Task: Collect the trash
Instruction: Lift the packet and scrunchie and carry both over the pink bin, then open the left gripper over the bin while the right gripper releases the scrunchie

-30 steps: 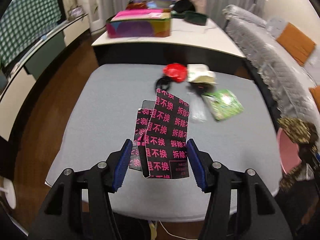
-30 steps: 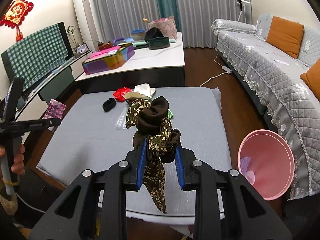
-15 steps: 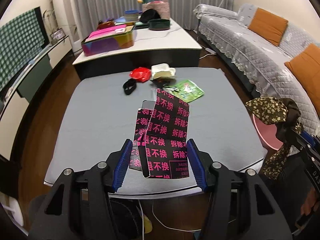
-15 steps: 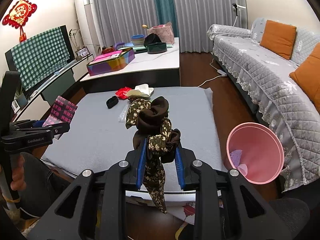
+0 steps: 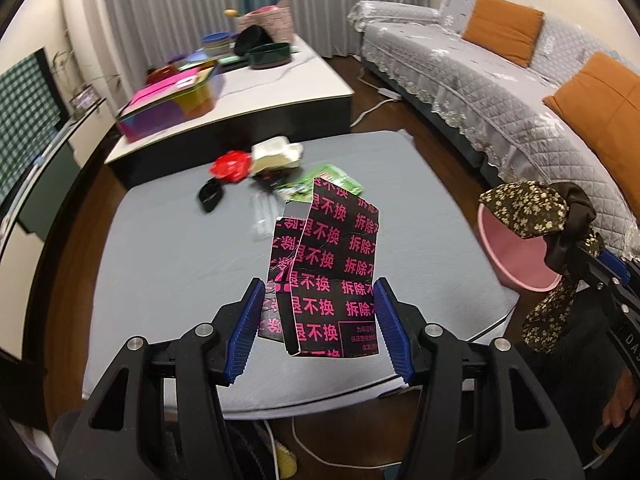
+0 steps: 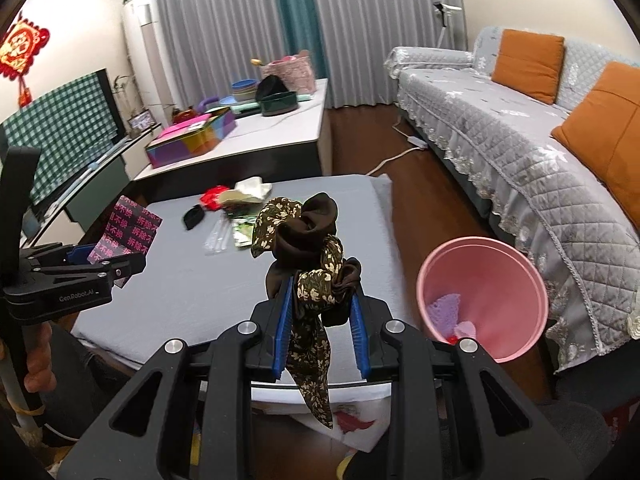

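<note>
My left gripper (image 5: 318, 300) is shut on a flattened black box with pink characters (image 5: 332, 248), held above the near part of the grey table (image 5: 168, 264). A brown floral cloth (image 6: 308, 232) is clamped in my right gripper (image 6: 320, 300), left of the pink bin (image 6: 492, 280), which stands on the floor by the table's right edge. In the left wrist view the cloth (image 5: 524, 212) hangs in front of the bin (image 5: 516, 256). Far on the table lie a red wrapper (image 5: 230, 166), a white carton (image 5: 276, 154), a green packet (image 5: 332, 178), a black band (image 5: 210, 196) and clear plastic (image 5: 262, 216).
A grey quilted sofa (image 6: 520, 152) with orange cushions runs along the right, close behind the bin. Beyond the grey table stands a low white table (image 5: 280, 92) with a colourful box and bowls. A white cable (image 6: 396, 156) lies on the wooden floor. Purple scraps lie in the bin.
Both grippers have moved to the right with their loads still held. The bin now sits larger and nearer in the right wrist view, and the right gripper has come into the left wrist view.
</note>
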`<state>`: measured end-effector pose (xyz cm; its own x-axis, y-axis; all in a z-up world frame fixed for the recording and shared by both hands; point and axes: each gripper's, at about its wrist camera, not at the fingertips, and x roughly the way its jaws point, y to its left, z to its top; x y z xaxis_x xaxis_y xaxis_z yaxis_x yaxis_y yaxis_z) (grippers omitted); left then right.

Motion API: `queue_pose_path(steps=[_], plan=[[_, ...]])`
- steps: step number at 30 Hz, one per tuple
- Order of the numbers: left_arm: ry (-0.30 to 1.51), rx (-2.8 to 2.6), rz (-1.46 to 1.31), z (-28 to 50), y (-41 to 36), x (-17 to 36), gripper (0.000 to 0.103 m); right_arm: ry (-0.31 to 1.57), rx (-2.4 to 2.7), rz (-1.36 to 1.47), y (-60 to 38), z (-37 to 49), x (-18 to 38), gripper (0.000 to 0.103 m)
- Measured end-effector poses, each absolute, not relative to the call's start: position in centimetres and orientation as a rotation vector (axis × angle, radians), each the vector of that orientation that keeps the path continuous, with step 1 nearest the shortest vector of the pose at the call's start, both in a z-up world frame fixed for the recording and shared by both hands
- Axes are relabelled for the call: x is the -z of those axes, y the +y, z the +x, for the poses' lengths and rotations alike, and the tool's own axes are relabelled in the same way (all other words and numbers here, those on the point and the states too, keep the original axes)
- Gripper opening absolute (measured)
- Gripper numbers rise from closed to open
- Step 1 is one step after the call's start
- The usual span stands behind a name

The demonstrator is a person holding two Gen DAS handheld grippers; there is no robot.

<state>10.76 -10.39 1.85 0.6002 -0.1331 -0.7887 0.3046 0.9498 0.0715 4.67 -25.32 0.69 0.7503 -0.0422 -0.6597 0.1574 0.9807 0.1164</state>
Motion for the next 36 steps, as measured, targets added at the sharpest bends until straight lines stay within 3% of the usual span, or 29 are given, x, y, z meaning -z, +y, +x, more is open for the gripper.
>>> queue_pose_path(steps=[14,21,31,33,34,35,36], plan=[[0.878,0.521,0.312,16.2,-27.9,-1.2,0.055,0.645,0.422,0.309,-39.9,6.9,-0.6,0.027],[0.91,0.643,0.344,17.6,-36.5,1.7,0.055,0.684,0.497,0.43,-45.7,8.7,3.1,0.027],[1.008,0.65,0.381,19.3,-42.2,7.0,0.055,0.774,0.554,0.479,-49.6,9.4,6.1,0.028],[1.018,0.652,0.385,19.6,-42.7,7.5,0.056,0.794,0.561,0.498,-50.2,9.4,6.6,0.036],[1.028,0.654,0.384,19.8,-42.9,7.7,0.057,0.812,0.559,0.509,-50.4,9.5,7.0,0.042],[1.039,0.654,0.383,20.0,-43.0,7.9,0.067,0.824,0.57,0.51,-50.5,9.5,7.2,0.05],[1.057,0.646,0.387,20.3,-43.3,8.2,0.084,0.825,0.582,0.507,-50.5,9.5,7.3,0.055]])
